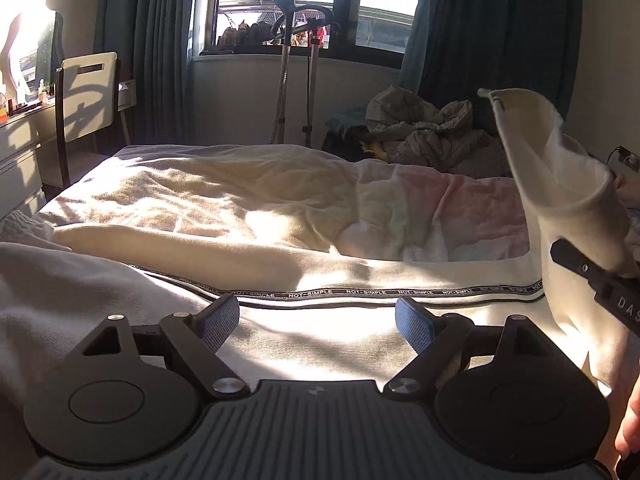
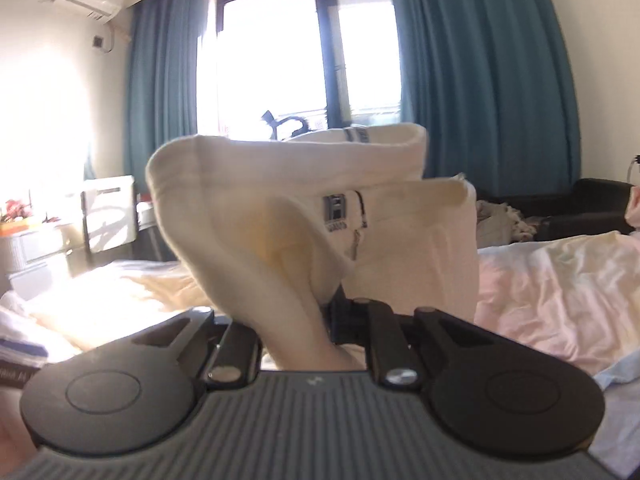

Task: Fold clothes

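Observation:
A cream garment [image 1: 360,280] with a black "NOT-SIMPLE" tape stripe lies flat on the bed in the left wrist view. My left gripper [image 1: 320,320] is open and empty, its blue pads [image 1: 224,316] just above the cloth. My right gripper [image 1: 596,272] enters at the right edge, shut on the garment's corner and lifting it. In the right wrist view the lifted cream cloth [image 2: 304,216] stands bunched up from my right gripper [image 2: 316,320]. It hides the fingertips.
The bed [image 1: 200,200] carries a cream blanket and a pink-white sheet [image 1: 460,208]. A pile of clothes [image 1: 424,128] lies beyond it. A garment steamer stand [image 1: 296,72] stands at the window. A chair [image 1: 88,92] and desk are at the left.

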Demonstrator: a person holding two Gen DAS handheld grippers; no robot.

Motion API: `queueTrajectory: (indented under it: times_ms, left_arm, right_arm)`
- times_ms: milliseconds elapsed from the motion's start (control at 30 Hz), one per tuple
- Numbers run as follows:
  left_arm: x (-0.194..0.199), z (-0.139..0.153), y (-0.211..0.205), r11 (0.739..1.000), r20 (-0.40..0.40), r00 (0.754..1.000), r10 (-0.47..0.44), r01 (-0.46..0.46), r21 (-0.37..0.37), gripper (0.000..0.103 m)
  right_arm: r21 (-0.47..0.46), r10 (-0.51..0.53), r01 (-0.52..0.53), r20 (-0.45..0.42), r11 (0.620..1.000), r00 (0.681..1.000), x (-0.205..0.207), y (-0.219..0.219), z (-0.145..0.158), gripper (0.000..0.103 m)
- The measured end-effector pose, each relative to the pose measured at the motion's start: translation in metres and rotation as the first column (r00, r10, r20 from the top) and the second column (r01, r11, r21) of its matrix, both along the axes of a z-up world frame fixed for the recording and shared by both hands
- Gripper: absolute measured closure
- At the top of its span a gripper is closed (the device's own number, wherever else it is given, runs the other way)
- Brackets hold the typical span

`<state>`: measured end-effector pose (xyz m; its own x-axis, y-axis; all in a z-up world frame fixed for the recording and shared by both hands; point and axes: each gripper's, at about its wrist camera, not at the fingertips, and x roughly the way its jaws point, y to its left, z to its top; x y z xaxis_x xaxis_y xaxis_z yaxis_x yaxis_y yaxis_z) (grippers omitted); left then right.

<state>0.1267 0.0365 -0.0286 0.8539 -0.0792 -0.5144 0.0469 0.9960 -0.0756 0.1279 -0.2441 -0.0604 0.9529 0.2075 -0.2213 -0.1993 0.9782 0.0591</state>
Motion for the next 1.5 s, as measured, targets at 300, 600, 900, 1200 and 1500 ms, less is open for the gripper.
queueTrajectory:
  times_ms: [300, 600, 900, 1200, 1500]
  left_arm:
    - [0.001, 0.017, 0.044, 0.991, 0.034, 0.997, 0.074, -0.069, -0.112, 0.016]
    - [0.001, 0.017, 0.057, 0.984, 0.051, 0.997, 0.063, -0.053, -0.172, 0.015]
    - [0.002, -0.005, 0.034, 0.994, -0.008, 1.000, -0.005, 0.004, -0.106, 0.015]
    - [0.012, -0.020, 0.044, 0.984, -0.044, 0.999, 0.007, -0.014, -0.177, 0.020]
    - [0.040, -0.034, 0.028, 0.990, -0.093, 0.995, -0.044, 0.031, -0.138, 0.043]
  right_arm:
    - [-0.179, 0.139, -0.165, -0.151, 0.970, 0.979, -0.008, 0.063, -0.043, 0.088]
    - [-0.160, 0.264, -0.290, -0.165, 0.944, 0.950, -0.035, 0.108, -0.044, 0.088]
    - [-0.085, 0.287, -0.311, -0.221, 0.947, 0.932, -0.041, 0.104, -0.042, 0.053]
    - [0.143, 0.344, -0.319, -0.221, 0.937, 0.913, -0.071, 0.070, 0.003, 0.050]
    - [0.157, 0.252, -0.211, -0.326, 0.965, 0.911, -0.041, 0.060, -0.027, 0.052]
